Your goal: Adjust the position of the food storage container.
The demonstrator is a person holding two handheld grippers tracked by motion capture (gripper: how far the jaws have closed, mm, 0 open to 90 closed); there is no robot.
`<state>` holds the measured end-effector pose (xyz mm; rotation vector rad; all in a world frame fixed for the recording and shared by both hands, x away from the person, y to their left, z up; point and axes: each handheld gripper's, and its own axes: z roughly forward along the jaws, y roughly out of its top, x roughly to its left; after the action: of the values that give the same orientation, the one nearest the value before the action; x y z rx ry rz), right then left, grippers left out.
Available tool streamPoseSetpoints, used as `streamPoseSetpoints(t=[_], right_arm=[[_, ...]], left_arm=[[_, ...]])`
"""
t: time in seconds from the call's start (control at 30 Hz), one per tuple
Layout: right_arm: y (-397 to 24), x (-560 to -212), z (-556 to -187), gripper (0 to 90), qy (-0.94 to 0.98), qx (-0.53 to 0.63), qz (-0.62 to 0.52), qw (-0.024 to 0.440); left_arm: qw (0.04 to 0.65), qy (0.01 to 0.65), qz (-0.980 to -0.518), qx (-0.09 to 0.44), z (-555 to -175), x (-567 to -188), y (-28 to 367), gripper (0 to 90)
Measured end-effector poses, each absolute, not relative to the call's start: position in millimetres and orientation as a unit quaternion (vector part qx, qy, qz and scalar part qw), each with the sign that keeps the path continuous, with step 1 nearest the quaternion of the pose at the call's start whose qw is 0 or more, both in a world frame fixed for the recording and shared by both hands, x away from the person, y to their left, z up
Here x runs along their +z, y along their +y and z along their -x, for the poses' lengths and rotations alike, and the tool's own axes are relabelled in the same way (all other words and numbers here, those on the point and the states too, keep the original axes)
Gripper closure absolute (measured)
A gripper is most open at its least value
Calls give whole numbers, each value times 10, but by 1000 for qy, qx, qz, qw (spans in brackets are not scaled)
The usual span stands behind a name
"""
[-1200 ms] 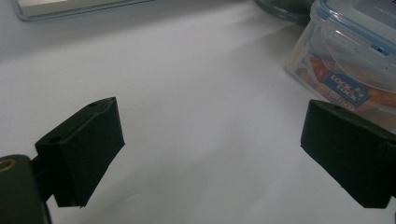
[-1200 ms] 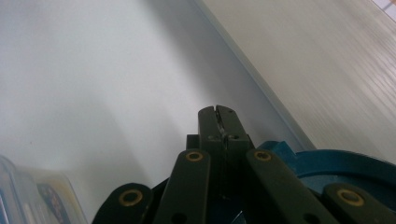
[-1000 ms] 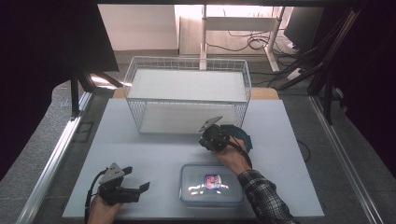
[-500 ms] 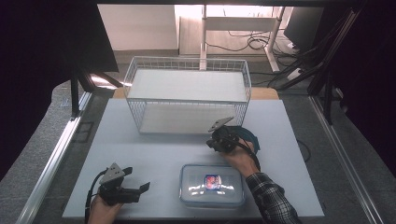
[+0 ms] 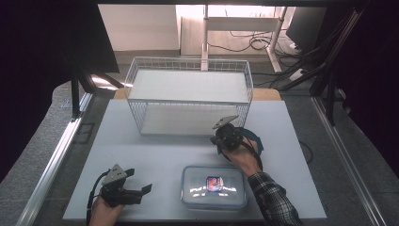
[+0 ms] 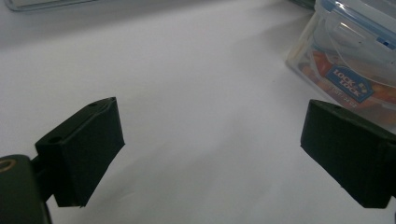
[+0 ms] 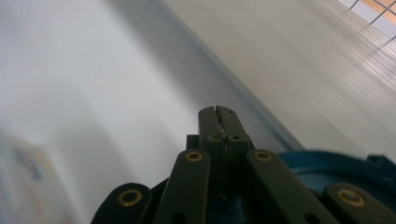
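"LOCK & LOCK" on container [image 6: 355, 60]

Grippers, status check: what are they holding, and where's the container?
Left gripper open, empty, low on the white table. Right gripper shut, empty, between wire basket and clear lidded container. Container near front edge, nothing blocking it.

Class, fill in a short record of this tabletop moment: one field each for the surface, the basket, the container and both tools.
surface: white table top
basket: white wire basket, at the far middle of the table
container: clear lidded box, lid on, at the near edge
left tool: open, nothing between the jaws, box to its right
right tool: shut, holding nothing, between basket and box
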<state>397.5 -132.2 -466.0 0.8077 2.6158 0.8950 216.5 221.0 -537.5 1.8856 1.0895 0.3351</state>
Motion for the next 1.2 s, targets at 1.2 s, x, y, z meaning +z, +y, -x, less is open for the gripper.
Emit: streamPoseSetpoints(t=[1.2], right_arm=[[-1614, -4531, -3952, 894, 900, 284, -301, 134]], left_arm=[[448, 441, -767, 131, -2163, -5387, 2199, 54]])
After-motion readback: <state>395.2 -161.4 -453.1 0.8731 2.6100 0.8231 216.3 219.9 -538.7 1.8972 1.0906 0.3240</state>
